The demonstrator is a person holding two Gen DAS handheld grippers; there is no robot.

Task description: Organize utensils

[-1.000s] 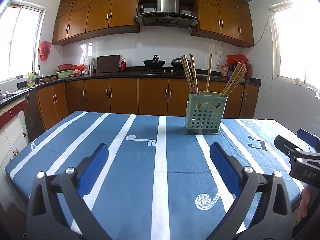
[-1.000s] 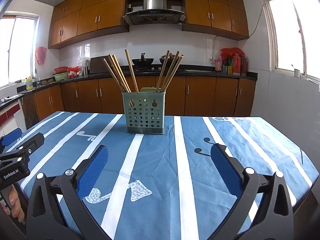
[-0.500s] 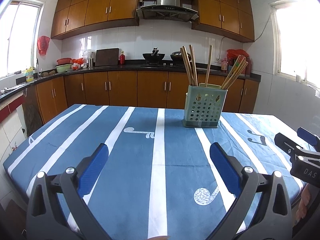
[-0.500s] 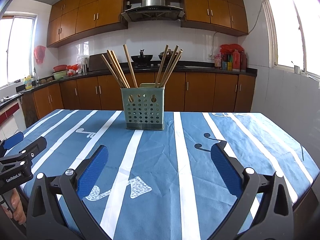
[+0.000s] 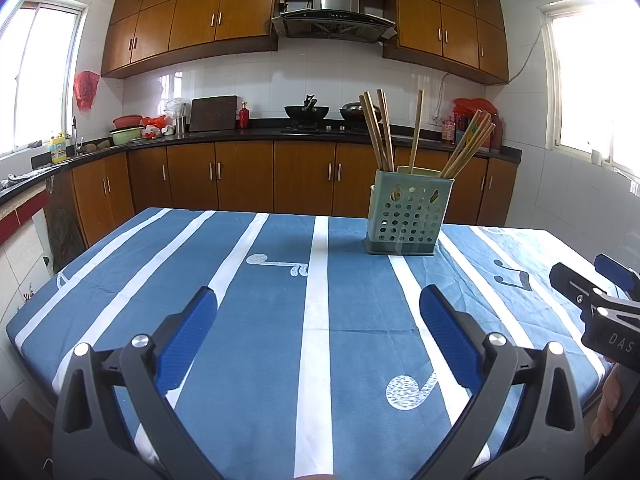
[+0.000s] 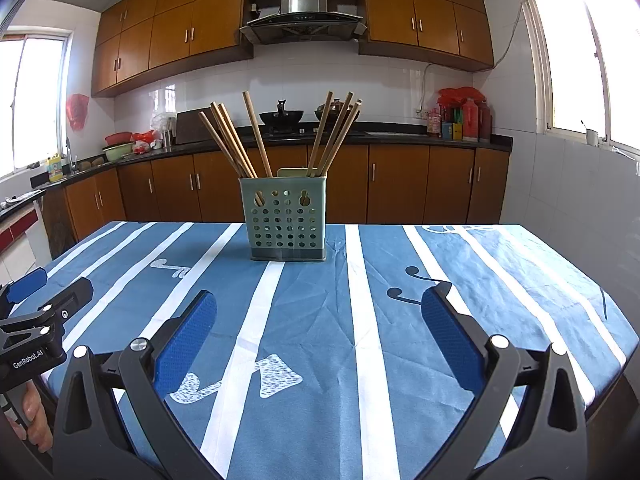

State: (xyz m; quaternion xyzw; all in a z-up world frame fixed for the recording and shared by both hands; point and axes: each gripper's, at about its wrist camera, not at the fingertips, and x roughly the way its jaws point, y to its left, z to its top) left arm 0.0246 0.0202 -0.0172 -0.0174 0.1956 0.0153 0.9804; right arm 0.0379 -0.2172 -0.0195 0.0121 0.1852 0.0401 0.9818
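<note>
Pulled back and tipped lower over the last second, both wrist cameras, so that more cloth now shows ahead of the fingers and the holder sits farther off. Left gripper [image 5: 318, 312] spread wide, blue pads [image 5: 188, 336] well apart, nothing between them. Right gripper [image 6: 320, 314] likewise wide open and empty, its pads [image 6: 452, 336] hovering over the striped cloth. Directly under and ahead of both pairs of fingers: blue tablecloth [image 5: 256, 320] with white stripes and white music-note prints. Farther ahead, toward the far edge of the table, standing upright: pale green perforated utensil holder [image 6: 287, 224], ahead and to the right of the left fingers, ahead and slightly left of the right ones, well apart from both. Sticking out of its top and fanned to either side: wooden chopsticks [image 6: 256, 136], already gathered inside. Off to the left of the right fingers, near the table's near edge: the left gripper seen side-on, with a person's hand [image 6: 34, 416] below it. Beyond the table: wooden cabinets [image 5: 244, 172] and a range hood [image 5: 334, 12].
</note>
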